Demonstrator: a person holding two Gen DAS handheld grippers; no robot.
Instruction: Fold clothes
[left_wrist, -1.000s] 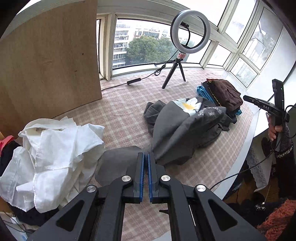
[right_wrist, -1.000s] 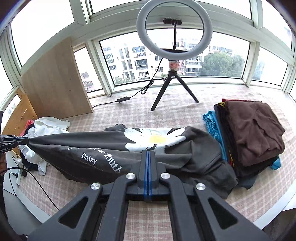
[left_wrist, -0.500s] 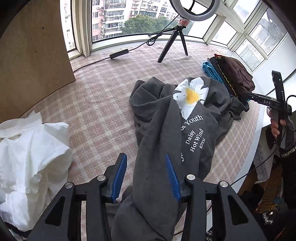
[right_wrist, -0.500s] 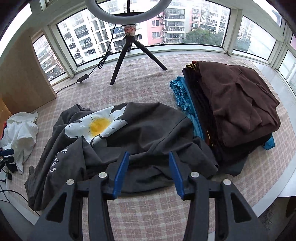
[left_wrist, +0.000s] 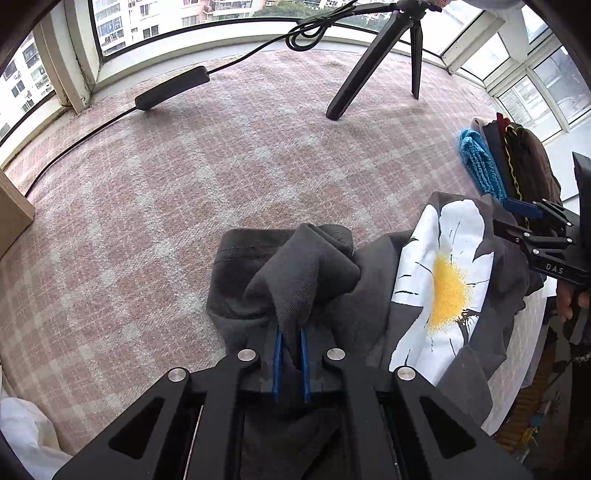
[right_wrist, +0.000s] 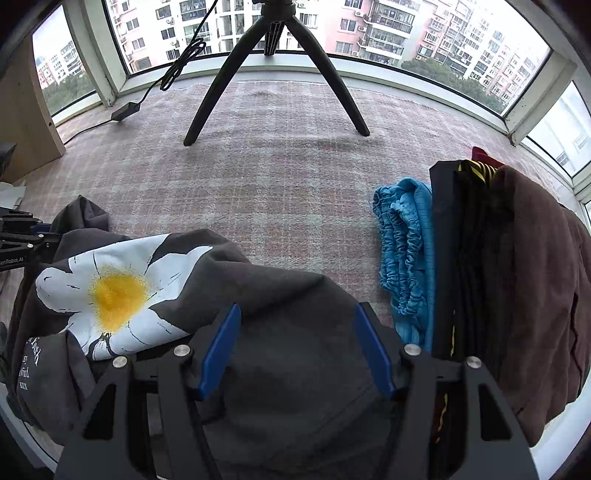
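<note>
Tabletop: pink plaid cover, carries all.
Sweatshirt: grey, daisy print, crumpled at near edge.
Folded stack: right of sweatshirt.
Left claw: just closed, clamped on grey fold.
Right claw: just been opening, apart over sweatshirt.
</note>
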